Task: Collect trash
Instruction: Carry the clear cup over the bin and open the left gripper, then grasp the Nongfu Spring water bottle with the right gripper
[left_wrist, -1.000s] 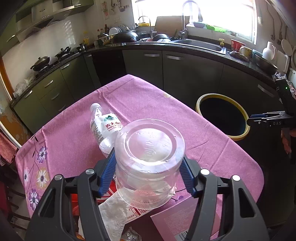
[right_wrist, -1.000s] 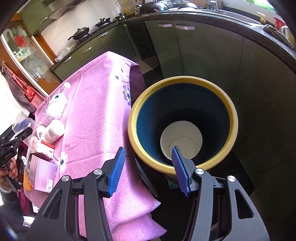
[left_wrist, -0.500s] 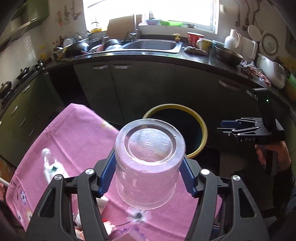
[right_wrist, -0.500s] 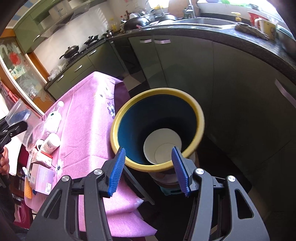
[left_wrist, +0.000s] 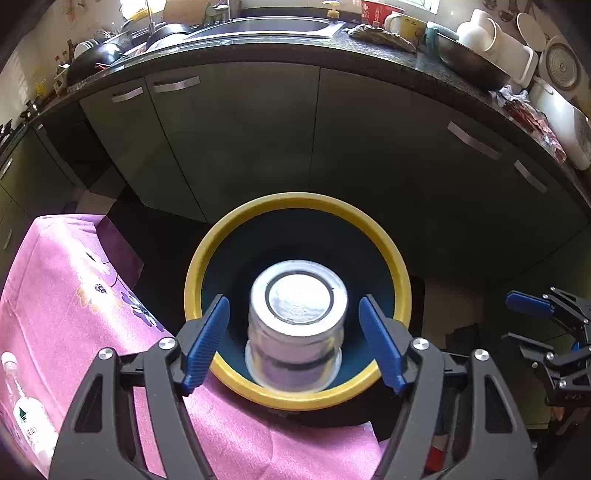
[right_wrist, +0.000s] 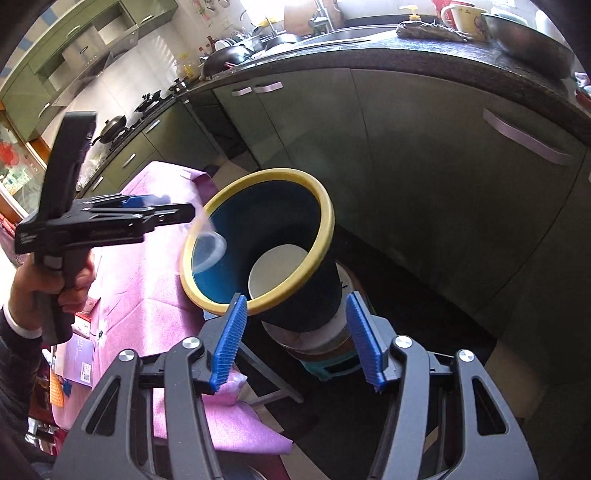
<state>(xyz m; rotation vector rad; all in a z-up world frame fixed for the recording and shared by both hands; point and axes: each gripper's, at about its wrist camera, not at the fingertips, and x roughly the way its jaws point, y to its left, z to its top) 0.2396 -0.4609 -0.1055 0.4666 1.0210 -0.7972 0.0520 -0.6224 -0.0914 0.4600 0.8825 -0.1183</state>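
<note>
Left to right, left wrist view first. Far left edge: a clear water bottle (left_wrist: 26, 413) lying on the pink flowered tablecloth (left_wrist: 74, 295). We see a white label with a green triangle logo and dark characters; too blurred to read.

Centre: the left gripper (left_wrist: 294, 339) sits over the yellow-rimmed bin (left_wrist: 400, 280). Its jaws have just been opening. The clear plastic jar (left_wrist: 297, 325) is between the blue pads, but we see a gap on both sides, so nothing is gripped. The jar is bottom toward the camera, motion-blurred, inside the bin's mouth. Embossed marks on its base are unreadable.

Far right of that view: the right gripper (left_wrist: 517, 321) seen side-on, beside the bin. The lettering on its body is too small for us to read.

Right wrist view. Left side: a hand (right_wrist: 44, 284) on the left gripper's (right_wrist: 184, 214) black handle, with faint white print on its body that we cannot read. Below it lies a purple box (right_wrist: 79, 362) with a small printed code patch and illegible text.

Only this view shows the jar (right_wrist: 208, 251) side-on, a blurred clear shape at the bin's (right_wrist: 325, 225) left inner wall, free of the left gripper. It also shows a white paper cup (right_wrist: 275, 269) lying deep in the bin, which the jar hides in the other view.

The right gripper (right_wrist: 295, 339) is near the bin's base. Its jaws have just been opening and stand apart, holding nothing.
</note>
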